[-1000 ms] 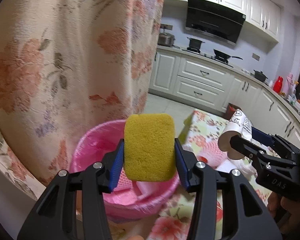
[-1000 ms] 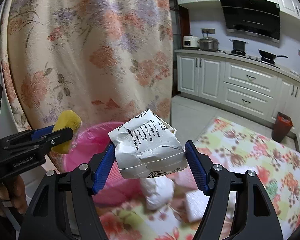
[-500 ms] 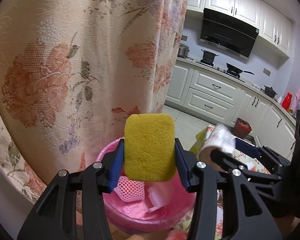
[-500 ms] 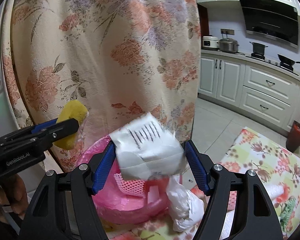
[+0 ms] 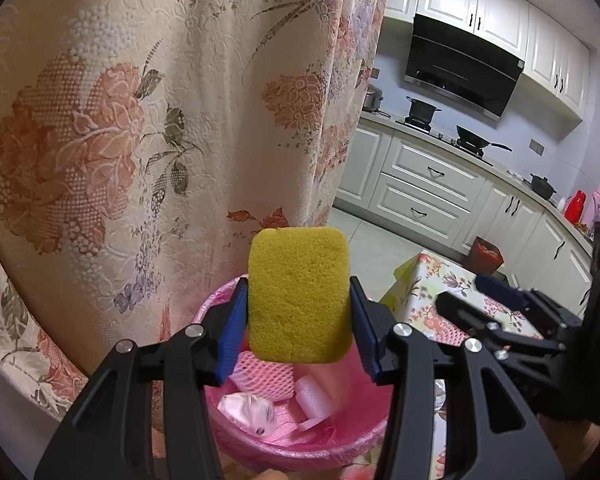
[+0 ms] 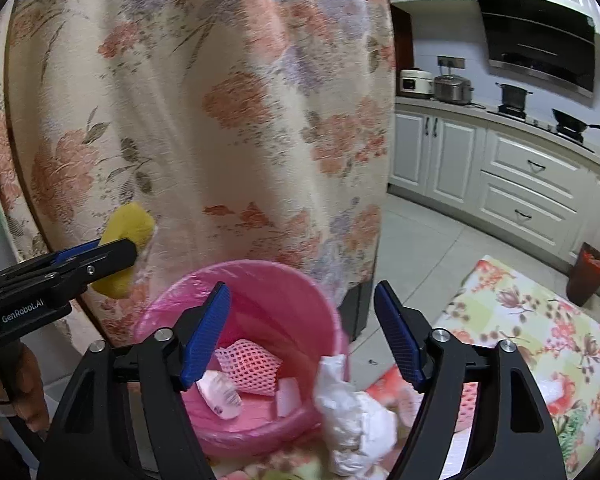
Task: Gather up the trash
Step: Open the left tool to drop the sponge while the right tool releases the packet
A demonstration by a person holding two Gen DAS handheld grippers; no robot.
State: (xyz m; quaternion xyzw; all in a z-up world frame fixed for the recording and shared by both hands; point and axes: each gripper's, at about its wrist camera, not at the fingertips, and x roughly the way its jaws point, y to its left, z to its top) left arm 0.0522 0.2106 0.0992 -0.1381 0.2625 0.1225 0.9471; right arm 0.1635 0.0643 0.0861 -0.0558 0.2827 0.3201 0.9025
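Note:
A pink-lined bin (image 5: 220,310) (image 6: 240,268) stands by the table edge, holding a pink foam net (image 6: 248,364), a white foam piece (image 6: 288,396) and a pale crumpled packet (image 6: 220,394). Above its near rim, my left gripper (image 5: 298,282) (image 6: 100,256) is shut on a yellow sponge (image 5: 298,296) (image 6: 128,236). My right gripper (image 6: 300,286) (image 5: 464,292) hangs over the bin with its jaws opening and nothing between them. Crumpled white paper (image 6: 352,412) lies against the bin's right rim.
A floral curtain (image 6: 220,120) hangs right behind the bin. The floral tablecloth (image 6: 540,320) runs to the right, with another pink net (image 6: 468,400) on it. White kitchen cabinets (image 6: 520,184) and a small dark floor bin (image 6: 588,272) are farther back.
The printed paper packet has left my right gripper, whose jaws now stand wider and empty. Both grippers have shifted further over the pink bin. The sponge stays in the left gripper.

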